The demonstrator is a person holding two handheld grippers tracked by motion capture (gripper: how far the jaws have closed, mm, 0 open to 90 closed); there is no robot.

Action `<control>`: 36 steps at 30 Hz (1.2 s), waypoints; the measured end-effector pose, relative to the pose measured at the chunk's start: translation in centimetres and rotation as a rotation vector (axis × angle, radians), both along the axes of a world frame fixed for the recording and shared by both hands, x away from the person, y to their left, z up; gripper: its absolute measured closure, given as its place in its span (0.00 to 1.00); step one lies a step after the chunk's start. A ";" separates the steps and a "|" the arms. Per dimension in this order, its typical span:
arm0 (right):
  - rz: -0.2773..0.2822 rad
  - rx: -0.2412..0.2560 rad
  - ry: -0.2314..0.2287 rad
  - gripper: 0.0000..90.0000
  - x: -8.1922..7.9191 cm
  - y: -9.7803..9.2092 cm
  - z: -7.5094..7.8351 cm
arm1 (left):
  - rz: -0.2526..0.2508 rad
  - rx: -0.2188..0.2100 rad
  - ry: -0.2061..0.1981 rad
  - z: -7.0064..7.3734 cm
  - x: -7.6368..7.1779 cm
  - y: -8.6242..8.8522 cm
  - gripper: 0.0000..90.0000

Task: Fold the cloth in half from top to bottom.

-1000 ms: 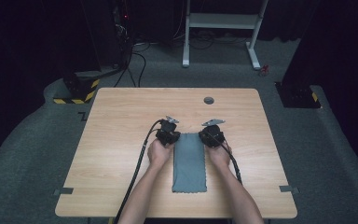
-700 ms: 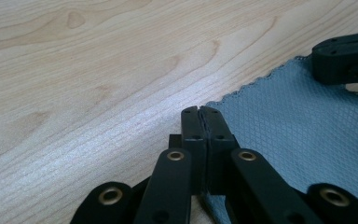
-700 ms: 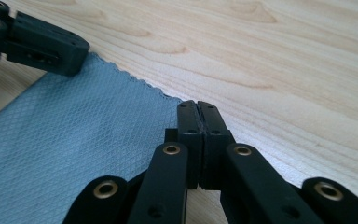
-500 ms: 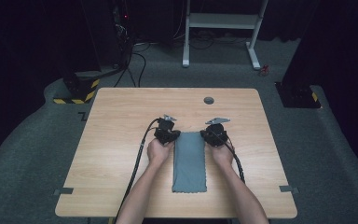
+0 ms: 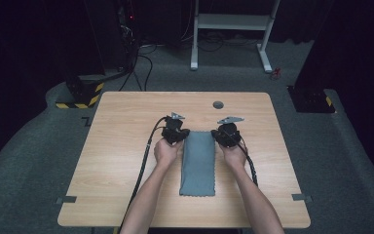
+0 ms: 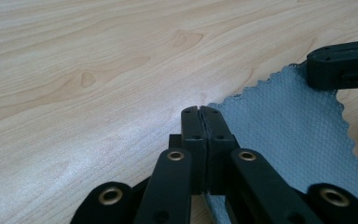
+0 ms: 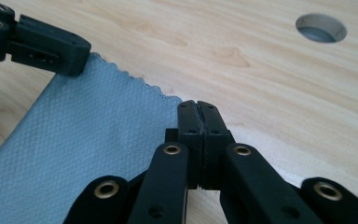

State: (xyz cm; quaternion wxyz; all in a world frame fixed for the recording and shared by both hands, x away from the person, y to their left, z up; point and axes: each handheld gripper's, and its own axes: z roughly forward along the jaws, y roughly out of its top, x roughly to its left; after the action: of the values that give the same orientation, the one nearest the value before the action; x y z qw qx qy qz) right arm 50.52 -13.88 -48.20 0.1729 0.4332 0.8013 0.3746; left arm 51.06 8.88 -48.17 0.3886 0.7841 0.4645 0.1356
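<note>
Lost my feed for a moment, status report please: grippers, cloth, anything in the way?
Left gripper shut on cloth, far left corner. Right gripper shut on far right corner. Cloth flat on table, folded narrow. Nothing in the way.

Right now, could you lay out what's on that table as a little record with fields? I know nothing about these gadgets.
surface: light wooden table with a round hole near its far edge
item: grey-blue textured cloth with zigzag edges, lying flat, long side running away from the person
left gripper: jaws shut on the cloth's far left corner
right gripper: jaws shut on the cloth's far right corner
hands: one on each gripper, either side of the cloth
</note>
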 end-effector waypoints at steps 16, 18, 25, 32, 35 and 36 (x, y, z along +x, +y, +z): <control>0.101 0.044 0.012 1.00 -3.0 -0.1 -1.3 | -0.101 0.022 0.001 -1.9 -3.1 1.0 0.99; 0.116 0.047 0.014 1.00 -3.4 -0.1 -1.5 | -0.101 0.019 0.000 -2.0 -3.4 1.1 0.99; 0.143 0.030 0.014 1.00 -4.4 -0.4 -1.9 | -0.120 0.008 -0.009 -2.0 -4.6 1.2 0.99; 0.147 0.036 0.029 1.00 -5.2 -0.8 -2.4 | -0.140 0.015 -0.014 -2.3 -5.5 1.3 0.99; 0.155 0.037 0.026 1.00 -5.4 -0.9 -2.5 | -0.138 0.001 -0.002 -2.4 -5.8 1.3 0.99; 0.158 0.041 0.018 1.00 -5.5 -0.9 -2.4 | -0.139 0.000 -0.004 -2.4 -5.9 1.4 0.99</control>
State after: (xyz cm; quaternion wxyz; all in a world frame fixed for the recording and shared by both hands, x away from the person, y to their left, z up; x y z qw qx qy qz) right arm 44.98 -14.80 -50.64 0.1263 0.3753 0.8268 0.3995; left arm 45.20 10.25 -50.58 0.3980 0.8142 0.4081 0.1101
